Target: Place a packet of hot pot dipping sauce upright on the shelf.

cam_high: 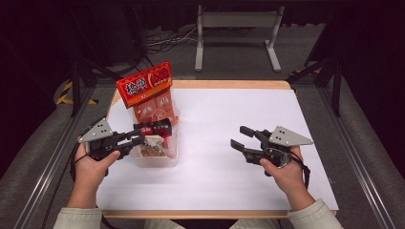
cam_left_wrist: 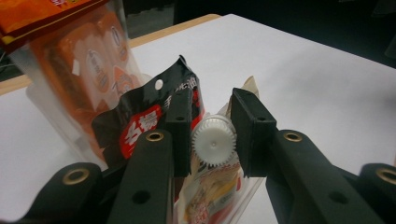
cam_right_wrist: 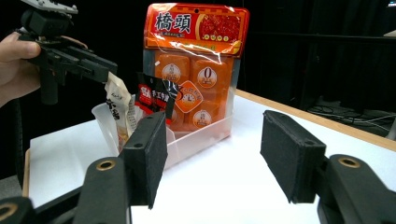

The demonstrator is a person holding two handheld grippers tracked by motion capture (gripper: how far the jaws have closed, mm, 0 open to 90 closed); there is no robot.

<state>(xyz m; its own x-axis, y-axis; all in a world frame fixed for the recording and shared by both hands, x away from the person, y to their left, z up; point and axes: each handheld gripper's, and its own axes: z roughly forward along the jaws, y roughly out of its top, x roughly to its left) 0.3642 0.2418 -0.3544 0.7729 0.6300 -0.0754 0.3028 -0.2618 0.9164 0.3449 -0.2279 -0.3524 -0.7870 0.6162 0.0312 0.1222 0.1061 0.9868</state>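
A clear bin (cam_high: 165, 160) sits near the left edge of the desk (cam_high: 229, 114), toward its far-left corner, and serves as a rack: an orange pack (cam_high: 153, 98) stands upright against its far end, held up by the wall, with its red header card above the rim. In front of it a black sachet (cam_high: 155, 128) and a pale pouch (cam_right_wrist: 116, 109) stand on edge, so their tops can be gripped from above. Left tongs (cam_high: 143, 134) reach level over the bin's near-left rim. In the left gripper view their pads flank a white ribbed cap (cam_left_wrist: 214, 142), which belongs to a spouted pouch (cam_left_wrist: 212, 200) standing in the bin. The jaws are narrow; the left pad looks to be against the cap, the right pad just beside it, and full contact cannot be confirmed. The black sachet (cam_left_wrist: 149, 109) leans just outside the left jaw and may brush it. Judgement: the cap is the stiffest grip point on a soft pouch, hence the approach there. Right tongs (cam_high: 241, 137) hover above bare desk right of centre, well apart from the bin, pointing toward it. Their jaws are moderately wide, with nothing between the pads (cam_right_wrist: 292, 161), and look to be on standby.
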